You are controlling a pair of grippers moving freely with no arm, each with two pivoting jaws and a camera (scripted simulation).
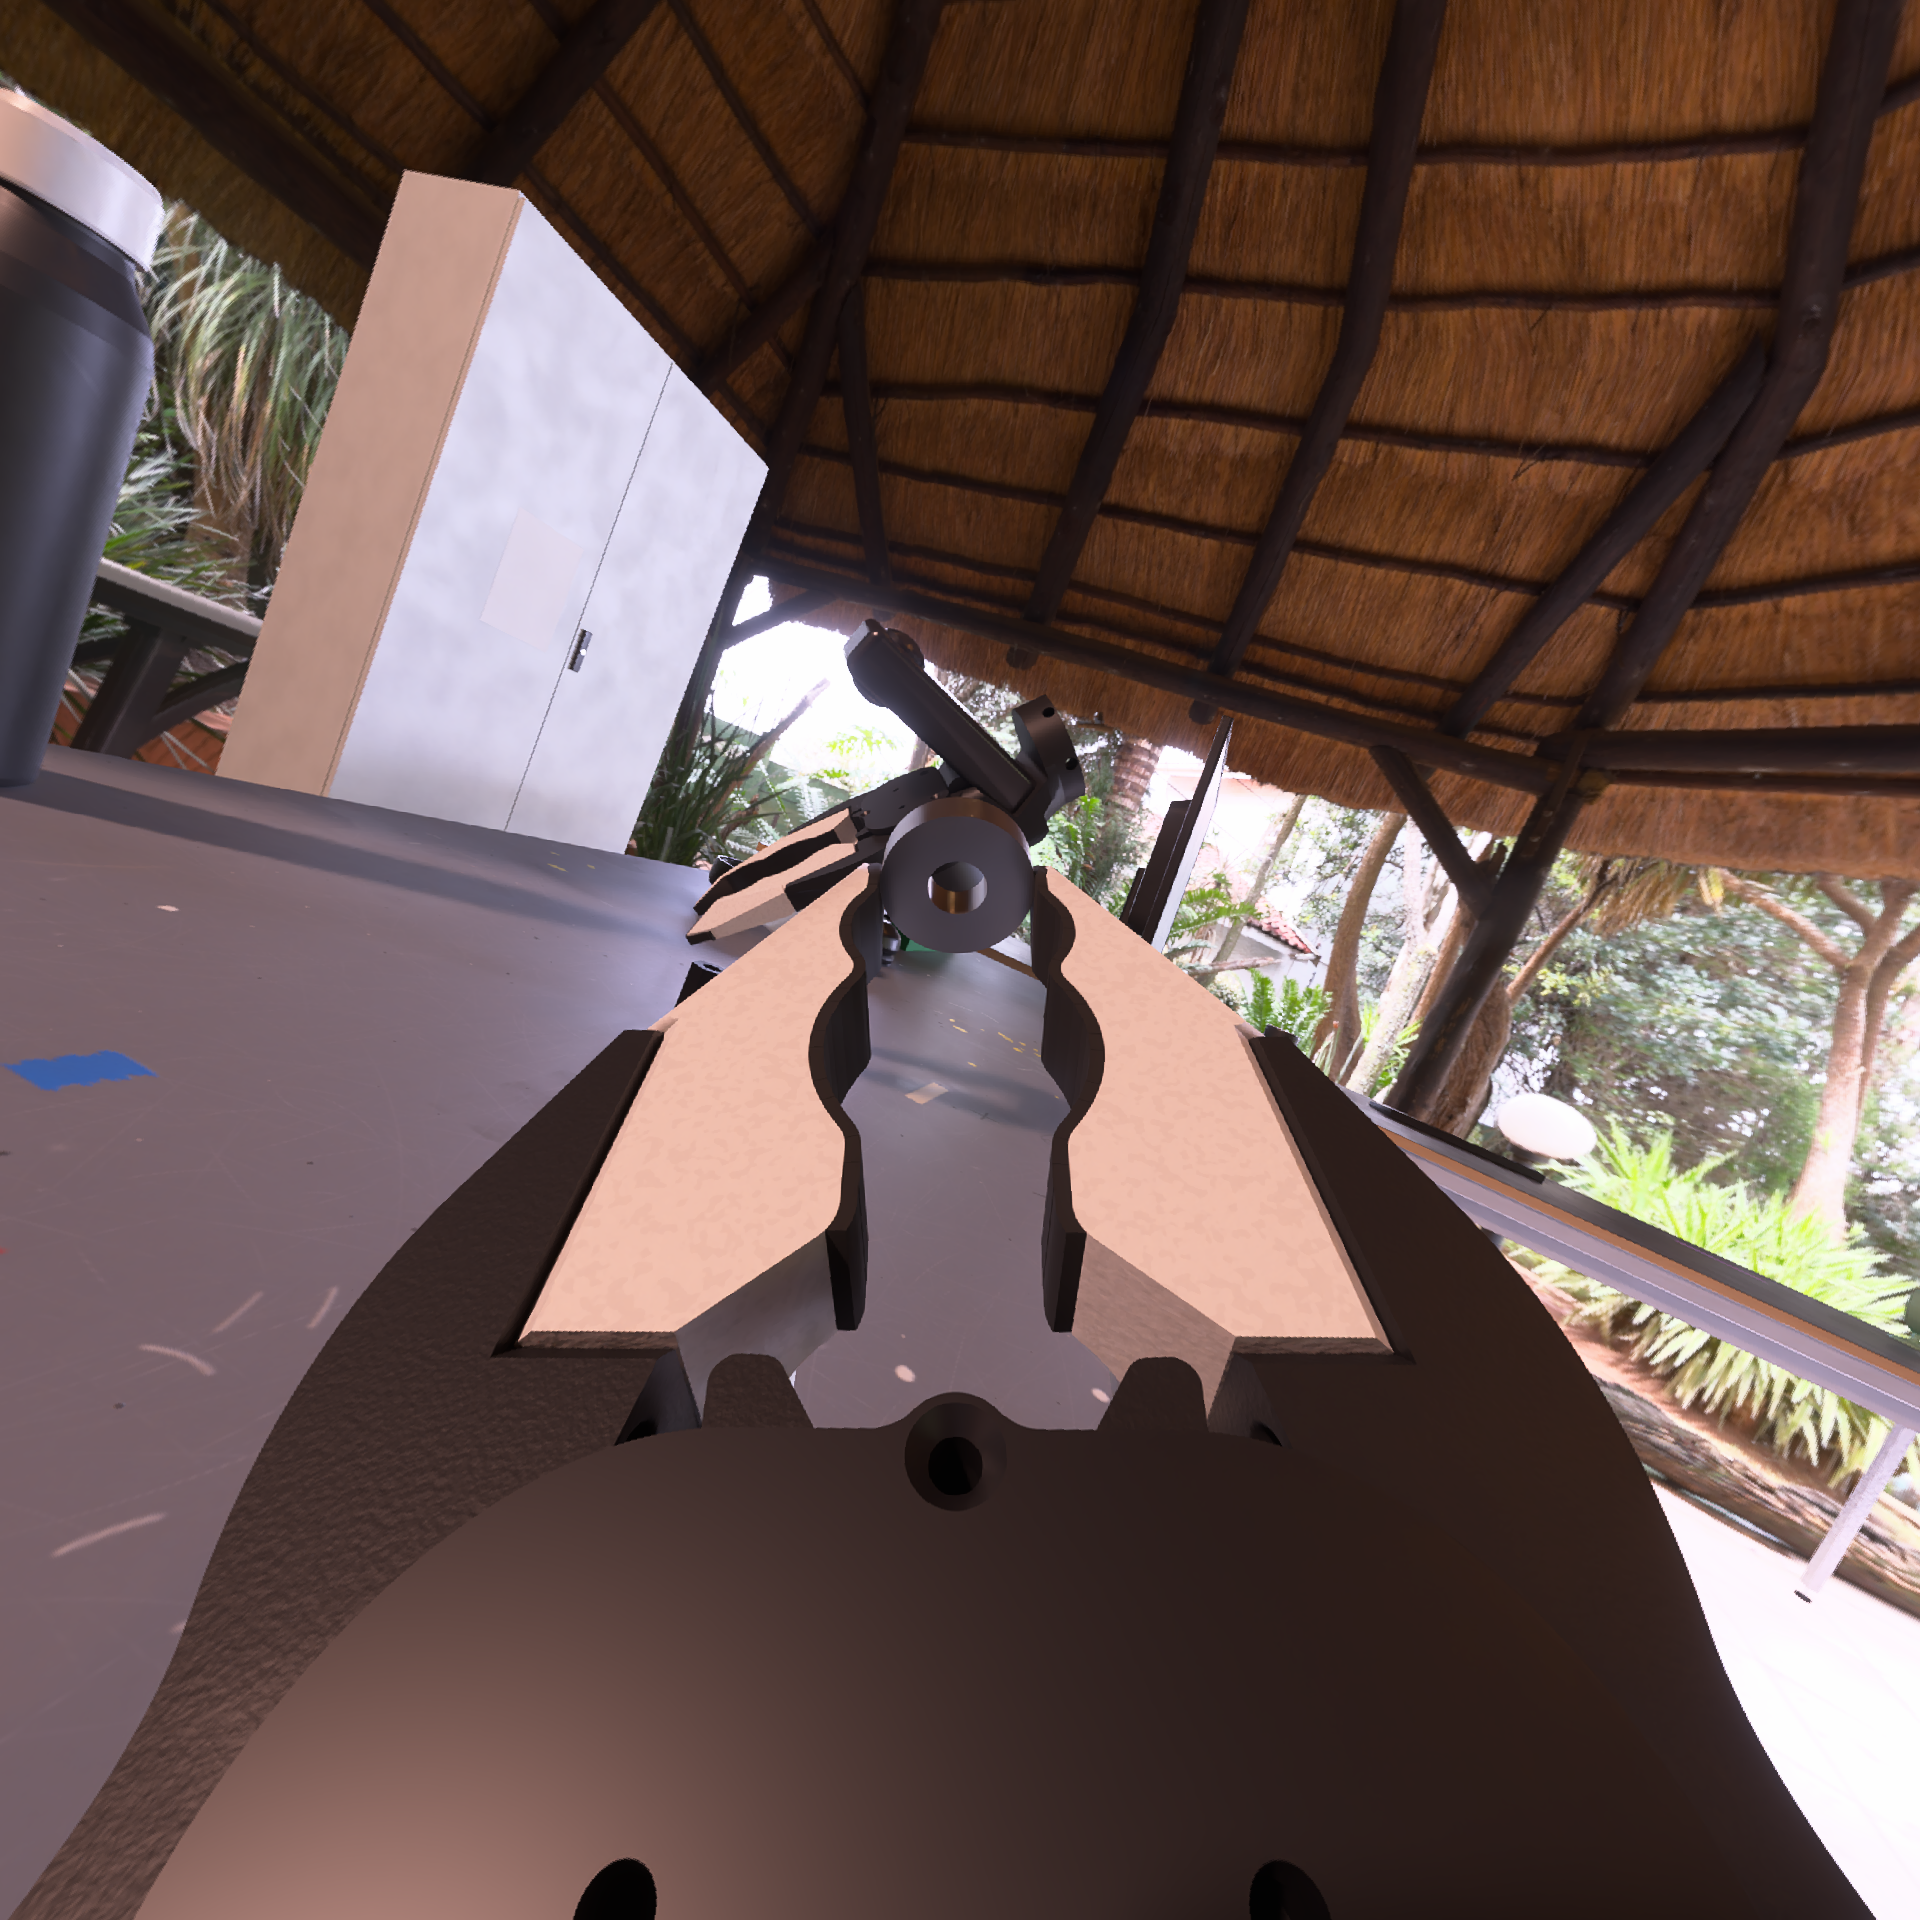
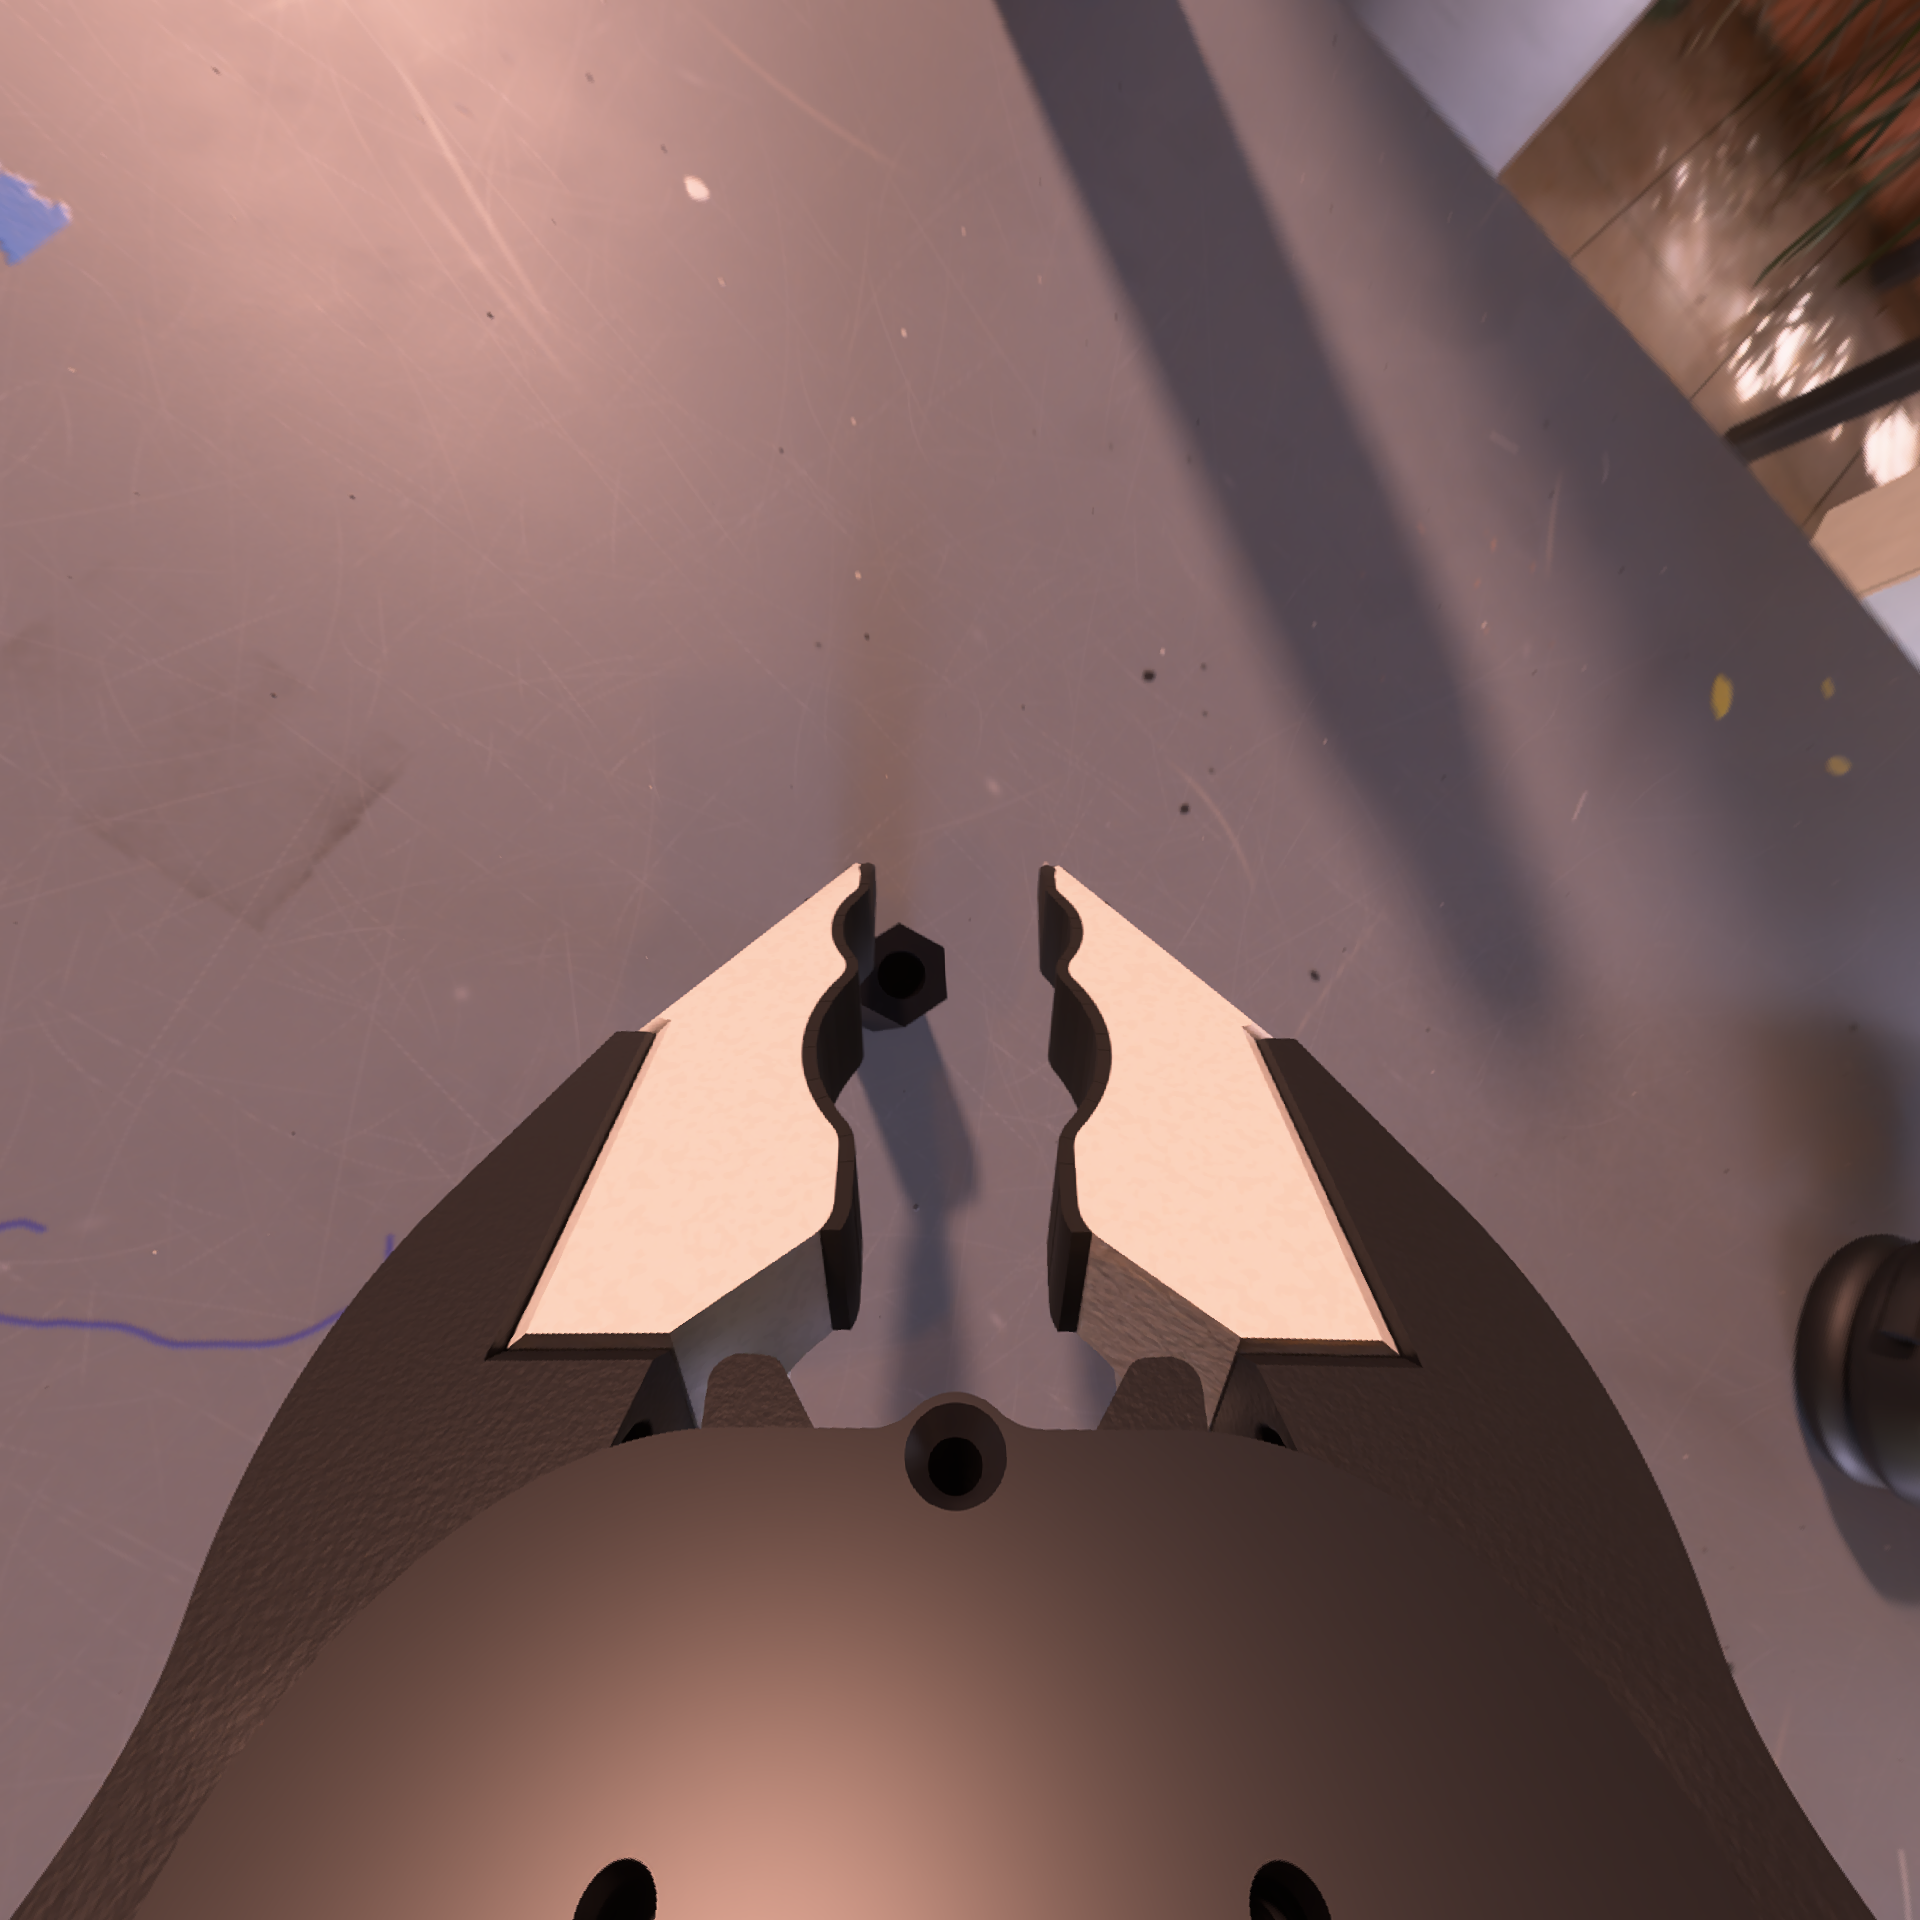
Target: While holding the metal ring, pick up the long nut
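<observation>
Gripping the metal ring at the very tips, our left gripper is holding it up off the worktop, bore facing back at us. Below, our right gripper is pointing down at the worktop with its fingers spread apart, and the long nut is standing on end between them, right up against the left finger and clear of the right one. We are judging that off-centre placing as the risk: closing from here could shove or topple the nut before both fingers meet it. The ring is sitting in a shallow tip grip, so any jolt could slip it.
</observation>
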